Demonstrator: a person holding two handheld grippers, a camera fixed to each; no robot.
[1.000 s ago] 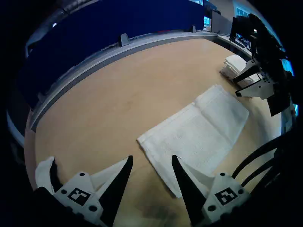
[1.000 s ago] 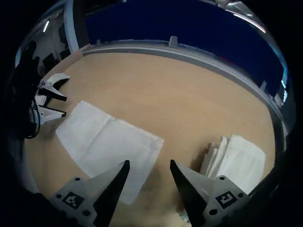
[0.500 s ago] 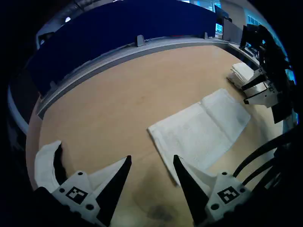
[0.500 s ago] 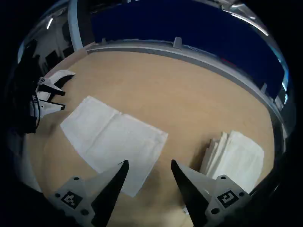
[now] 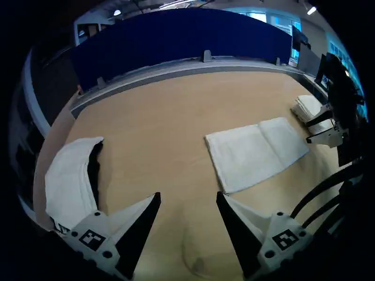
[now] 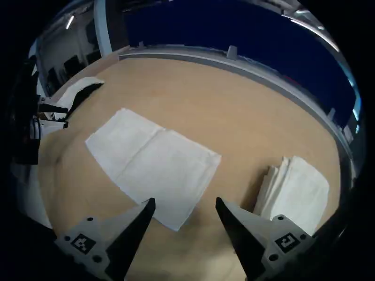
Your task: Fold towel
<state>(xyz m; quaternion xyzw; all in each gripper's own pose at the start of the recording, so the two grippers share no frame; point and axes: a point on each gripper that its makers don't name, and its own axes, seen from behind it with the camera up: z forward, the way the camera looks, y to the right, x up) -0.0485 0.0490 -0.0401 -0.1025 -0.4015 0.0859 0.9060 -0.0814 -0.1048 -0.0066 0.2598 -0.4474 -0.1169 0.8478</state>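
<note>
- The towel lies flat and spread on the wooden table, roughly midway between the two grippers and touching neither; it is a long white rectangle with a crease crossing it nearer one short end.
- In the left gripper view its long axis runs across the picture, from a near corner ahead and to the right of the fingers out toward the right gripper; in the right gripper view the towel lies on a diagonal, its far short end pointing up-left toward the left gripper, its near corner just ahead of the fingers.
- The left gripper hangs above bare table with its jaws spread wide and nothing between them; the right gripper is likewise released and empty, above the towel's near edge.
- A stack of folded towels sits to the right of the right gripper, apart from the spread towel; in the left gripper view the stack is just behind the right gripper.
- A curved white cloth lies at the table's left edge, close by the left gripper; a blue partition backs the table's far side.
</note>
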